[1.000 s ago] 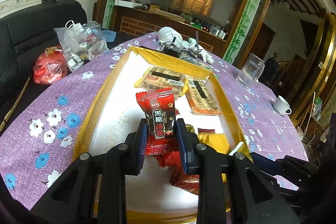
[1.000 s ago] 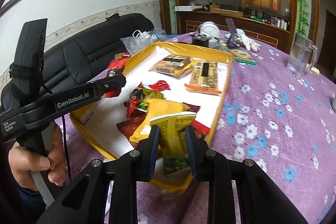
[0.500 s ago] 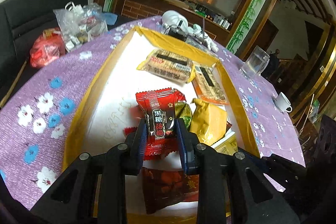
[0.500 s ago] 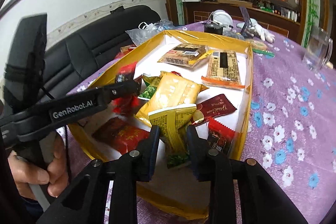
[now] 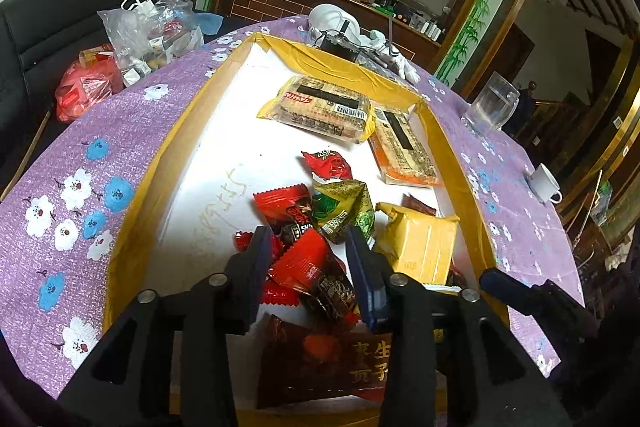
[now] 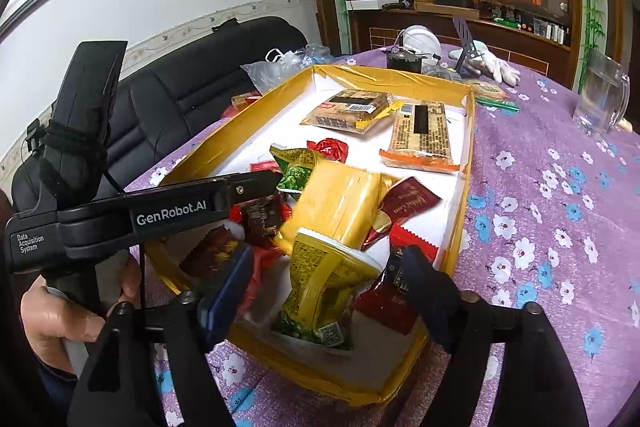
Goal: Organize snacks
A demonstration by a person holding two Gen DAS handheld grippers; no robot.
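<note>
Purple floral tablecloth (image 5: 100,187) bears yellow-rimmed tray (image 5: 168,163).

Yellow-green snack packet (image 6: 320,283) between parted tool (image 6: 324,279) pads

A shallow yellow-walled cardboard tray (image 5: 172,163) with a white floor holds the snacks. Two flat clear-wrapped biscuit packs (image 5: 320,107) lie at its far end. Red, green and yellow foil sachets (image 5: 340,205) lie heaped by its near right corner, with a yellow-green packet (image 6: 328,275) against the near wall.
</note>
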